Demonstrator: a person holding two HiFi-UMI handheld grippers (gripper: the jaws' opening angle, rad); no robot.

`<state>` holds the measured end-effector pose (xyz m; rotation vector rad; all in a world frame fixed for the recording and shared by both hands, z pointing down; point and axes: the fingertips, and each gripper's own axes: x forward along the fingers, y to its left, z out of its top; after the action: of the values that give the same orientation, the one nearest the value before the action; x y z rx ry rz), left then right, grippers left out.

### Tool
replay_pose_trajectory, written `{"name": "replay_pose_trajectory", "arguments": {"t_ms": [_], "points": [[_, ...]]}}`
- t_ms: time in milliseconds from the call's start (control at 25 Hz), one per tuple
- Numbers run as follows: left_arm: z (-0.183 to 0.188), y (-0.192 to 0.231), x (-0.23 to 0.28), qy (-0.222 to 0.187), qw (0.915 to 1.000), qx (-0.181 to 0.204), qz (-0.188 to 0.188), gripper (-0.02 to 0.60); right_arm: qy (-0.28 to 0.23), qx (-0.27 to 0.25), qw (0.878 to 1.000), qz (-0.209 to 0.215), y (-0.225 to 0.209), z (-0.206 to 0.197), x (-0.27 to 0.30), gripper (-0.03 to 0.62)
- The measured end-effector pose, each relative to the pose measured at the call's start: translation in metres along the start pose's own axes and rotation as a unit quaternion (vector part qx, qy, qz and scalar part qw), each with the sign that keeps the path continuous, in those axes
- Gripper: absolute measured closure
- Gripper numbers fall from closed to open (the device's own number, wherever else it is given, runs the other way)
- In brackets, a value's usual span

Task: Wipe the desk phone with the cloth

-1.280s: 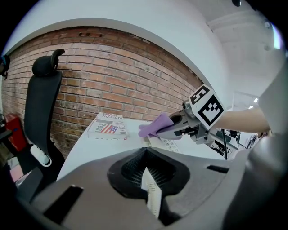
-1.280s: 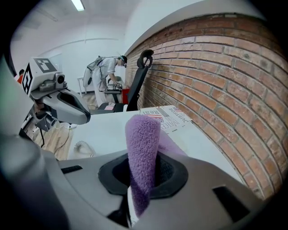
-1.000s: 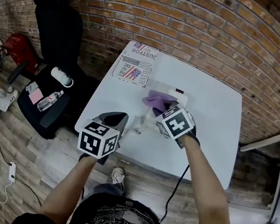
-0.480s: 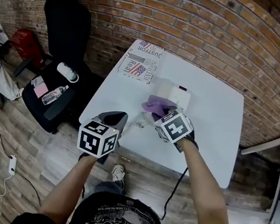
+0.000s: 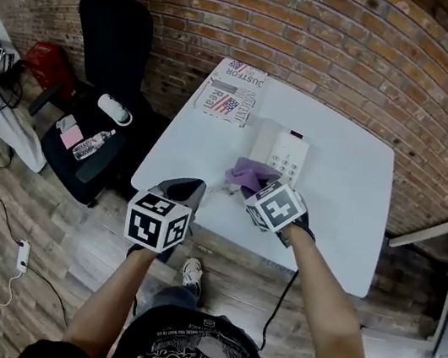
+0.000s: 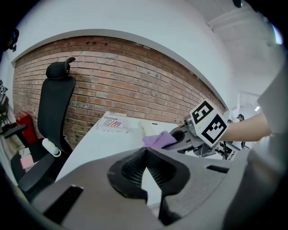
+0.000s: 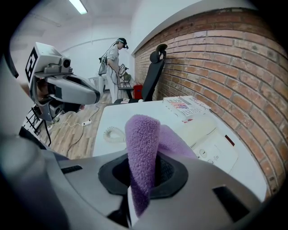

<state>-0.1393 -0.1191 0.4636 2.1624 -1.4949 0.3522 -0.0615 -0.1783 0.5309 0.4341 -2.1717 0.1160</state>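
The head view looks from high up, steeply down on the white table (image 5: 341,195). The left gripper view sits low at the table's near edge and faces the brick wall (image 6: 135,90). The right gripper view sits close over the table, facing the black chair (image 7: 152,76). All three share the table, the phone (image 5: 284,152) and the purple cloth (image 5: 248,174).

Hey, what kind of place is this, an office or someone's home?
Most likely an office or lab workspace: a desk phone sits on a white table, a black office chair stands by the brick wall, and another person works with equipment in the background.
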Motion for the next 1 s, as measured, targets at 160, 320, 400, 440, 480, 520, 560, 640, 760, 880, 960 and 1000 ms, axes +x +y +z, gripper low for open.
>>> {"name": "replay_pose_trajectory", "arguments": {"t_ms": [160, 320, 400, 440, 480, 520, 560, 640, 760, 880, 960, 1000], "points": [[-0.005, -0.002, -0.003, 0.003, 1.0000, -0.001, 0.002, 0.575, 0.004, 0.000, 1.000, 0.011, 0.009, -0.007, 0.001, 0.548], [-0.004, -0.003, -0.001, 0.004, 1.0000, 0.001, 0.001, 0.575, 0.003, -0.001, 1.000, 0.016, 0.012, -0.008, -0.005, 0.548], [-0.001, -0.003, 0.004, 0.003, 1.0000, 0.002, -0.003, 0.575, -0.001, -0.003, 1.000, 0.015, 0.009, -0.005, -0.011, 0.548], [0.001, -0.003, 0.007, 0.002, 1.0000, 0.003, -0.006, 0.575, -0.002, -0.007, 1.000, 0.012, 0.007, -0.003, -0.014, 0.548], [0.004, -0.002, 0.011, 0.001, 1.0000, 0.003, -0.009, 0.575, -0.002, -0.012, 1.000, 0.009, 0.004, -0.001, -0.017, 0.548], [0.007, -0.002, 0.015, 0.000, 0.9999, 0.004, -0.012, 0.575, -0.002, -0.018, 1.000, 0.006, 0.000, 0.002, -0.021, 0.548], [0.011, 0.000, 0.019, -0.001, 0.9999, 0.004, -0.015, 0.575, -0.003, -0.024, 1.000, 0.004, -0.004, 0.005, -0.024, 0.548], [0.018, 0.004, 0.028, -0.004, 0.9998, 0.003, -0.020, 0.575, -0.009, -0.030, 1.000, 0.000, -0.013, 0.013, -0.031, 0.548], [0.030, 0.010, 0.043, -0.006, 0.9995, 0.007, -0.029, 0.575, -0.018, -0.023, 1.000, -0.010, -0.032, 0.025, -0.040, 0.546], [0.041, 0.015, 0.059, -0.005, 0.9989, 0.011, -0.045, 0.575, -0.030, -0.006, 0.999, -0.026, -0.053, 0.038, -0.048, 0.548], [0.049, 0.018, 0.068, -0.004, 0.9983, 0.014, -0.056, 0.575, -0.033, 0.002, 0.999, -0.036, -0.066, 0.046, -0.053, 0.548], [0.053, 0.020, 0.072, -0.003, 0.9980, 0.016, -0.061, 0.575, -0.033, 0.005, 0.999, -0.041, -0.072, 0.050, -0.055, 0.548]]}}
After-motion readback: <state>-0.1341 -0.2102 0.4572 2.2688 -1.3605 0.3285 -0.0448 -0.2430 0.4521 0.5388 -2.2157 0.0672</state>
